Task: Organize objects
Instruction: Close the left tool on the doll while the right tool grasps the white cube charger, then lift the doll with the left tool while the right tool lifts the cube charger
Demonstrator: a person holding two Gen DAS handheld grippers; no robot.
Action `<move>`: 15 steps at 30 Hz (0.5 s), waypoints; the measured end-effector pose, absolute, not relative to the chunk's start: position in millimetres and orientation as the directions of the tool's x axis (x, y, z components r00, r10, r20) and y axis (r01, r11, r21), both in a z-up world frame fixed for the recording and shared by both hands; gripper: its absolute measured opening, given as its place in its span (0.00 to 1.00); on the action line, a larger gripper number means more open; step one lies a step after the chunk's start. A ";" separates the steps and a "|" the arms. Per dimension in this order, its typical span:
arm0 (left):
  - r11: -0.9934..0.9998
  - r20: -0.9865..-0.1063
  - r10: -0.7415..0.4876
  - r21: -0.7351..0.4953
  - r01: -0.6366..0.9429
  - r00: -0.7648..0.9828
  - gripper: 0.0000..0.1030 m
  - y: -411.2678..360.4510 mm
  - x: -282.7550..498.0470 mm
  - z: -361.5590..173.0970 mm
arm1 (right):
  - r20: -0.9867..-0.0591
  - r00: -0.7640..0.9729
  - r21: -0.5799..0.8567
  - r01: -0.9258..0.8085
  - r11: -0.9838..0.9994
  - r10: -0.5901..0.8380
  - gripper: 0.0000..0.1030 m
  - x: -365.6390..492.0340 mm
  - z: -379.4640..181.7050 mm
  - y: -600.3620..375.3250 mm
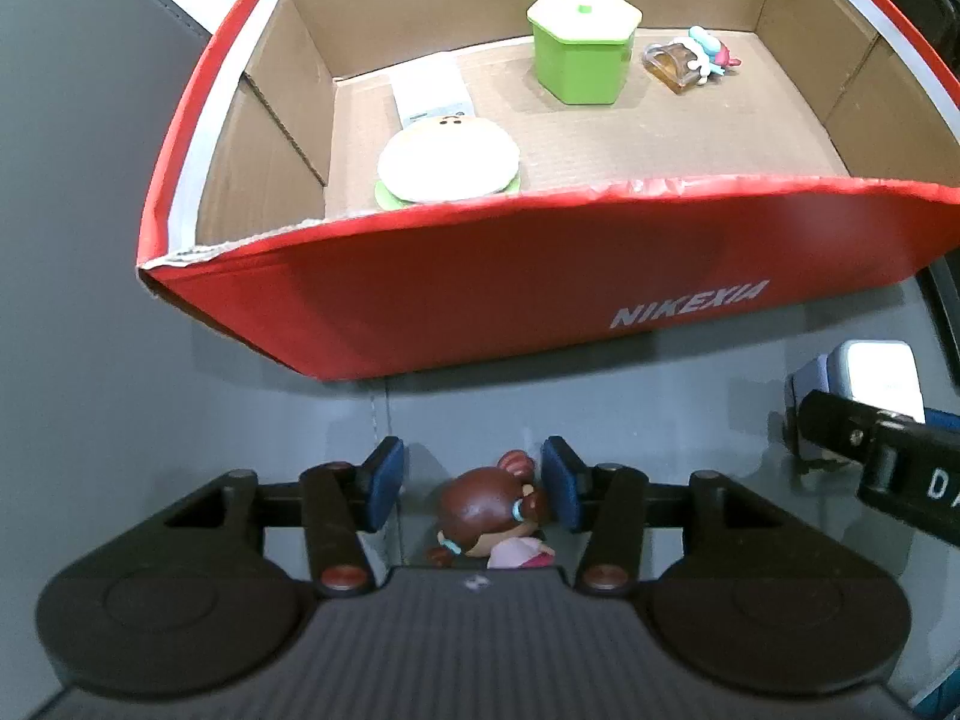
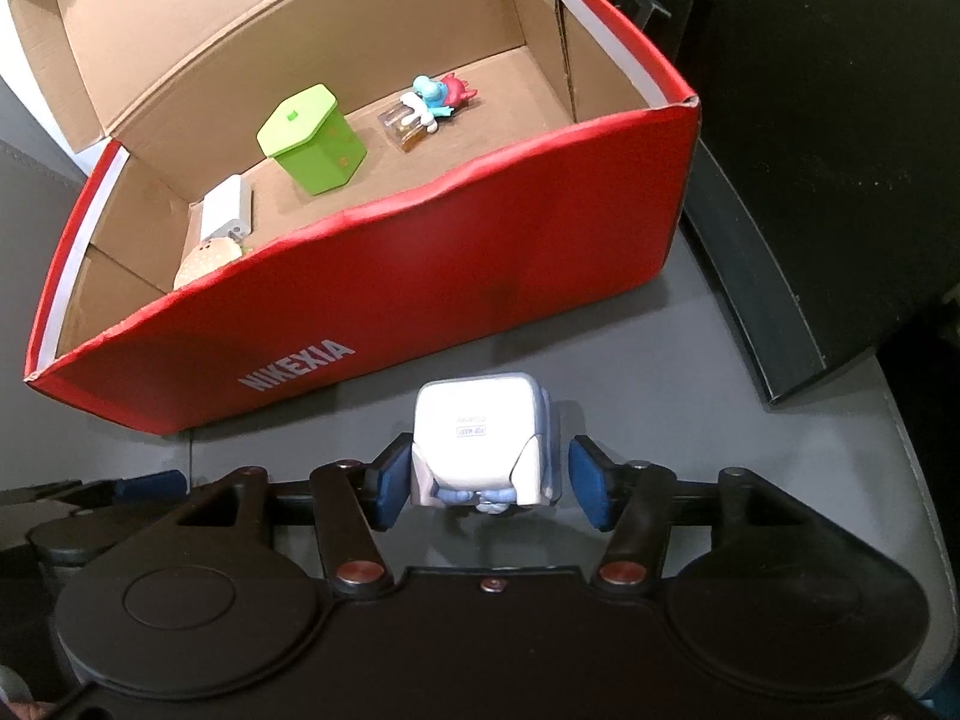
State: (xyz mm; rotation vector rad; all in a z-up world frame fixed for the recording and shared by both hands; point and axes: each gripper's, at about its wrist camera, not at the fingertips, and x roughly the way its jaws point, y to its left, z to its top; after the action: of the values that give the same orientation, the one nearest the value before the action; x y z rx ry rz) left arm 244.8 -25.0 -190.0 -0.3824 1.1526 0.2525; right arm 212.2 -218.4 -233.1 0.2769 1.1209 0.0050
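Note:
An open red cardboard box (image 1: pixel 540 276) (image 2: pixel 420 300) stands on the grey table. Inside lie a green hexagonal tub (image 1: pixel 582 54) (image 2: pixel 312 141), a burger toy (image 1: pixel 447 159) (image 2: pixel 204 261), a white flat device (image 1: pixel 429 90) (image 2: pixel 225 213) and a small blue figure on a clear block (image 1: pixel 690 60) (image 2: pixel 429 105). My left gripper (image 1: pixel 474 489) is open around a brown-haired doll (image 1: pixel 492 513); the right pad touches its hair. My right gripper (image 2: pixel 489 483) is open around a white cube charger (image 2: pixel 480 447) (image 1: pixel 870 384), pads beside it with small gaps.
The box's lid flap stands up behind it (image 2: pixel 180 12). A dark tray or frame (image 2: pixel 762 300) lies to the right of the box. The right gripper's body (image 1: pixel 888 456) shows at the left wrist view's right edge.

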 end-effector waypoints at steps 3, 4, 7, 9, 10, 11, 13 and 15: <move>0.898 -0.918 -0.047 -0.211 -0.385 0.393 0.32 -20.4 245.5 -191.6 | -0.887 0.437 0.221 0.121 0.968 0.148 0.49 213.1 -233.6 -217.2; 0.893 -0.920 -0.053 -0.218 -0.394 0.389 0.31 -18.9 244.7 -191.6 | -0.886 0.439 0.223 0.120 0.967 0.150 0.49 212.8 -233.1 -217.6; 0.891 -0.919 -0.049 -0.217 -0.398 0.392 0.24 -19.6 240.3 -188.0 | -0.882 0.445 0.229 0.124 0.965 0.152 0.47 210.8 -231.0 -219.4; 0.890 -0.916 -0.059 -0.228 -0.395 0.396 0.19 -19.0 237.9 -185.7 | -0.880 0.447 0.241 0.126 0.962 0.162 0.45 209.3 -228.7 -220.6; 0.888 -0.915 -0.064 -0.235 -0.395 0.400 0.14 -18.1 236.9 -184.2 | -0.878 0.447 0.251 0.129 0.959 0.169 0.45 209.7 -228.3 -221.1; 0.887 -0.913 -0.067 -0.239 -0.396 0.403 0.11 -17.2 236.3 -182.9 | -0.877 0.447 0.261 0.133 0.956 0.177 0.44 209.9 -227.5 -221.9; 0.884 -0.910 -0.074 -0.250 -0.396 0.409 0.10 -16.0 234.2 -180.1 | -0.874 0.450 0.274 0.138 0.952 0.187 0.44 209.7 -225.0 -222.2; 0.880 -0.907 -0.080 -0.260 -0.398 0.415 0.09 -14.7 232.4 -178.5 | -0.870 0.455 0.281 0.136 0.950 0.192 0.43 208.8 -221.8 -221.3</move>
State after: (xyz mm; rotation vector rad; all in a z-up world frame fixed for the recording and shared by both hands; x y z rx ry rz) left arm 232.4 -14.7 -178.5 -0.4801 1.1368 0.2101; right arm 208.8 -221.3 -221.8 0.3321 1.1037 0.0353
